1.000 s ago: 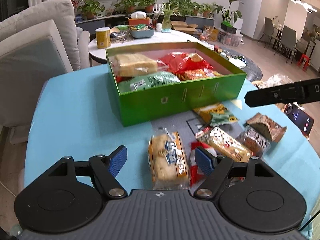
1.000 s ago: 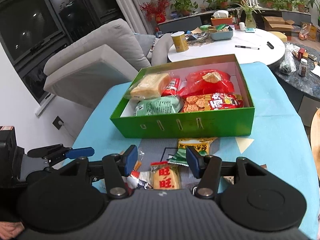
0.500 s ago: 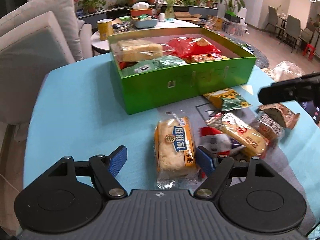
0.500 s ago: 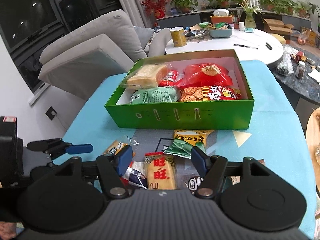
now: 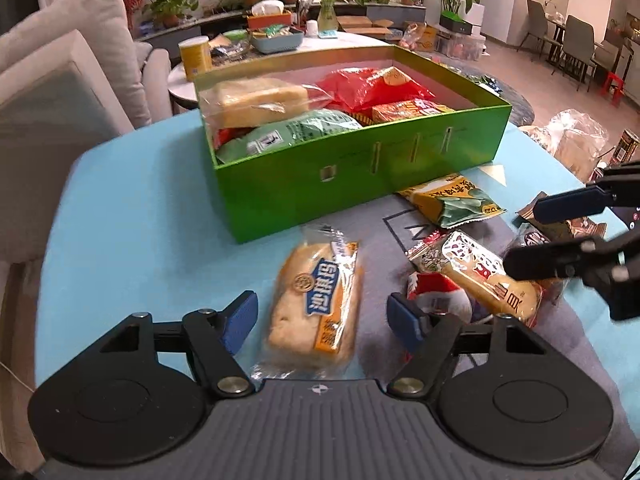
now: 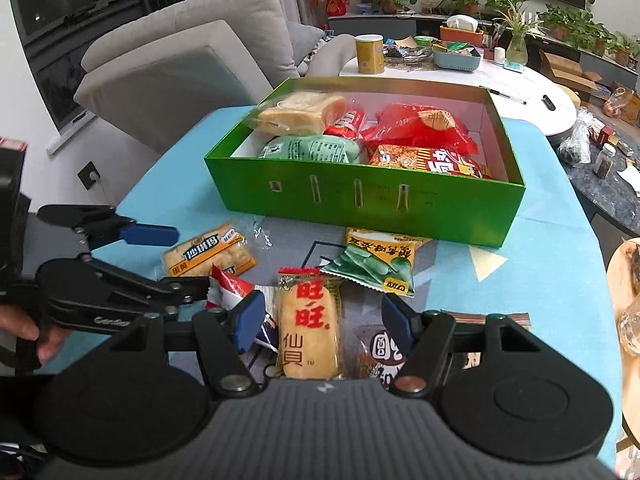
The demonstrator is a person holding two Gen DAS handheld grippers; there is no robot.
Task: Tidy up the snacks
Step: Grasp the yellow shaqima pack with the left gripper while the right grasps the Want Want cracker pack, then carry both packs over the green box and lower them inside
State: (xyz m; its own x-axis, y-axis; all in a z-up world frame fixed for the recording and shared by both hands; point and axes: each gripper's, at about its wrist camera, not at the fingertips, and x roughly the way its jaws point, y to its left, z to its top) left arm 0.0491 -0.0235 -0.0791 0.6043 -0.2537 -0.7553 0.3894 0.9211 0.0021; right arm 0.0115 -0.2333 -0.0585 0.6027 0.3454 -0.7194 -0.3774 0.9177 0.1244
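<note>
An open green box (image 5: 360, 172) (image 6: 360, 196) on the teal table holds bread, red, green and orange packets. In front of it lie loose snacks. A yellow cake packet (image 5: 316, 304) (image 6: 210, 254) lies between the fingers of my left gripper (image 5: 322, 320); its jaws are closing and the pads are still clear of it. My right gripper (image 6: 323, 320) is open around an orange rice-cracker packet (image 6: 310, 332) (image 5: 480, 276), not touching it. A green pea snack bag (image 6: 376, 264) lies near the box, and a red-and-white packet (image 6: 230, 292) lies between the two grippers.
Brown packets (image 6: 380, 352) lie under the right gripper's right finger. A grey sofa (image 6: 180, 60) stands to the left, and a white round table (image 6: 520, 80) with a yellow can (image 6: 370, 54) stands behind the box. A clear plastic bag (image 5: 576, 136) sits at the table's right edge. A hand (image 6: 24, 328) holds the left gripper.
Both grippers have sunk closer to the loose packets. The right gripper's jaws have widened and now straddle the rice-cracker packet. The cake packet now sits between the left fingers.
</note>
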